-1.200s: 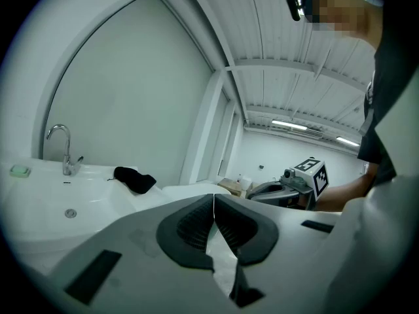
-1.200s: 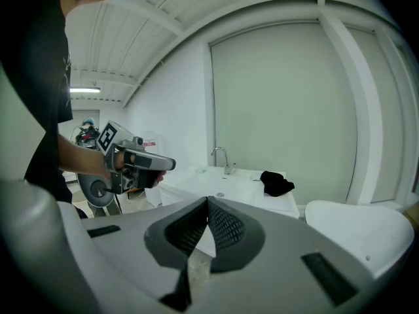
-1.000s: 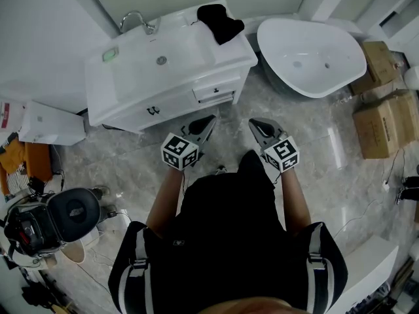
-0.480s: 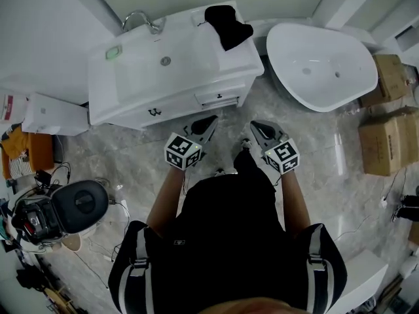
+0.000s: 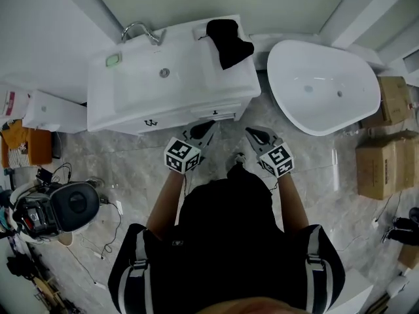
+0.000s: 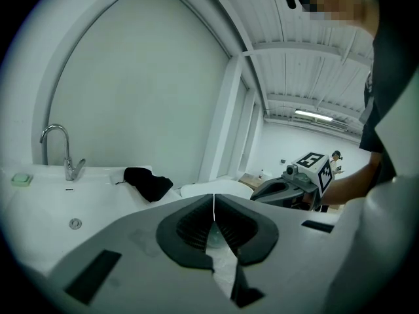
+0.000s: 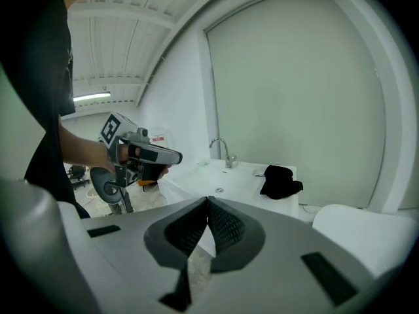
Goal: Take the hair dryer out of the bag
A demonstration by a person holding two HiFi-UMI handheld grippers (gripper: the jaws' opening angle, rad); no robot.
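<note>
My left gripper (image 5: 208, 127) and right gripper (image 5: 253, 132), jaws together and empty, aim for the approach at the white sink vanity (image 5: 141, 100), whose far right corner bears the limp black cloth bag (image 5: 229, 39), hair dryer unseen, presumably inside.

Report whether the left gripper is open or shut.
Shut: the left gripper shows its jaws meeting tip to tip in its own view, with nothing between them.

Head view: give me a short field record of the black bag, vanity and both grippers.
bag: soft black fabric bag, on the vanity's back right corner
vanity: white washbasin vanity, chrome tap at back left
left gripper: shut, empty, in front of the vanity
right gripper: shut, empty, beside it
hair dryer: not in sight
</note>
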